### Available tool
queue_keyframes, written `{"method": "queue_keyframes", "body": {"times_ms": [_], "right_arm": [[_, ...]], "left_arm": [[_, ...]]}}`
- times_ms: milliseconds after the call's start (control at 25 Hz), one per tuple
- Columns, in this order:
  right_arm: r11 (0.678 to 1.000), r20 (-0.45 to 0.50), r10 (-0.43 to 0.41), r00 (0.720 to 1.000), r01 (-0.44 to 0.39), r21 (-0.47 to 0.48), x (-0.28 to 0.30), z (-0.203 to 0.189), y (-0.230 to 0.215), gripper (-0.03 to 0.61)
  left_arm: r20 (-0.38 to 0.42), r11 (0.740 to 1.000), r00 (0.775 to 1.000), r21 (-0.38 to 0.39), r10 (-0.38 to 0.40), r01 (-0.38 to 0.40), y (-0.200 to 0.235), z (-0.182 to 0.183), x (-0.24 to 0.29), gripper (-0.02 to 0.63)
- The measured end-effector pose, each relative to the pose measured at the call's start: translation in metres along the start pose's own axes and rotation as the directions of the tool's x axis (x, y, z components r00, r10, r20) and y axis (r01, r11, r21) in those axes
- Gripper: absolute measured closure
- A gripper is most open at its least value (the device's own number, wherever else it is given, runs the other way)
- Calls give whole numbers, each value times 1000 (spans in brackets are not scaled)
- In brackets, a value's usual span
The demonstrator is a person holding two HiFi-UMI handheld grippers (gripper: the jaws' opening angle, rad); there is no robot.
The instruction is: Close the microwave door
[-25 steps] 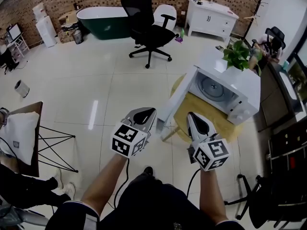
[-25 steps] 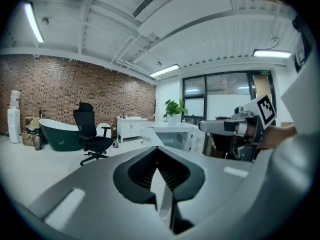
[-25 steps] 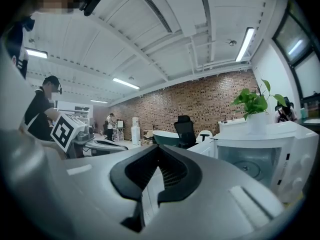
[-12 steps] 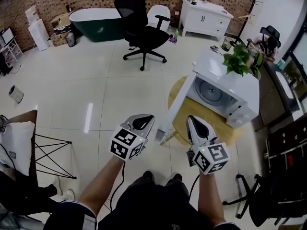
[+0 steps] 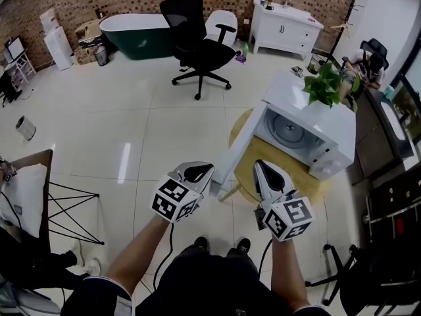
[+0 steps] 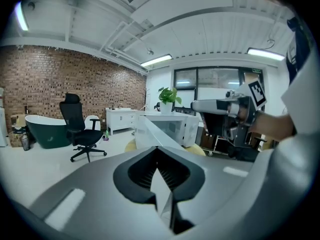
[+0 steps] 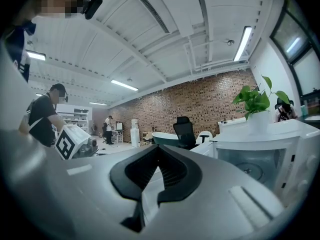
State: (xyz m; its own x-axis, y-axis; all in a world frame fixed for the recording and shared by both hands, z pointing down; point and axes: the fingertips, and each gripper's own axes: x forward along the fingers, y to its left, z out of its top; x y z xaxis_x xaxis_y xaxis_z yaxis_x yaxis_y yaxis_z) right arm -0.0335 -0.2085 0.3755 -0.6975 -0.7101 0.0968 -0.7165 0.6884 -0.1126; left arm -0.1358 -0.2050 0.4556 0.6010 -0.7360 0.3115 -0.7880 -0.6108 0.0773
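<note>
A white microwave (image 5: 329, 137) stands on a round wooden table (image 5: 276, 170) at the right, its cavity and turntable showing. Its door (image 5: 238, 145) hangs wide open, swung out toward the left. My left gripper (image 5: 201, 170) is shut and empty, just left of the door's free edge. My right gripper (image 5: 260, 170) is also shut and empty, in front of the table on the door's inner side. In the left gripper view the door (image 6: 150, 133) and microwave (image 6: 176, 126) lie beyond my left gripper (image 6: 159, 156). The right gripper view has the microwave (image 7: 260, 159) right of my right gripper (image 7: 159, 153).
A potted plant (image 5: 323, 84) sits on the microwave. A black office chair (image 5: 197, 45), a green bathtub (image 5: 135, 30) and a white cabinet (image 5: 286, 22) stand at the back. A wire-legged stand with a white bag (image 5: 26, 196) is left; dark shelving (image 5: 391, 209) is right.
The head view has shifted slightly and the person's feet have come under it. Both grippers stay shut close to the open door, which has not moved.
</note>
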Motion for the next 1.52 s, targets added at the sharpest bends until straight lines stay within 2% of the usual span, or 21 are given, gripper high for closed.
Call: {"method": "queue_keyframes", "body": {"times_ms": [400,800,1080,1520], "right_arm": [[1000,23,-28,999,28,11,-17,3,-11,577],[994,28,-111,993,111,21,-52,1,-43,577],[981,26,-190,981,190,26,-87,2,-71,577],[950,27,-310,950,309,37,-142,1,-126,577]], "left_arm": [[-14,998,998,12,-60,60,-35,-1,16,601],[-10,987,987,27,-159,159,-82,8,53,603],[-21,975,976,46,-216,217,-118,15,83,603],[-40,967,969,75,-242,244,-158,30,143,603]]}}
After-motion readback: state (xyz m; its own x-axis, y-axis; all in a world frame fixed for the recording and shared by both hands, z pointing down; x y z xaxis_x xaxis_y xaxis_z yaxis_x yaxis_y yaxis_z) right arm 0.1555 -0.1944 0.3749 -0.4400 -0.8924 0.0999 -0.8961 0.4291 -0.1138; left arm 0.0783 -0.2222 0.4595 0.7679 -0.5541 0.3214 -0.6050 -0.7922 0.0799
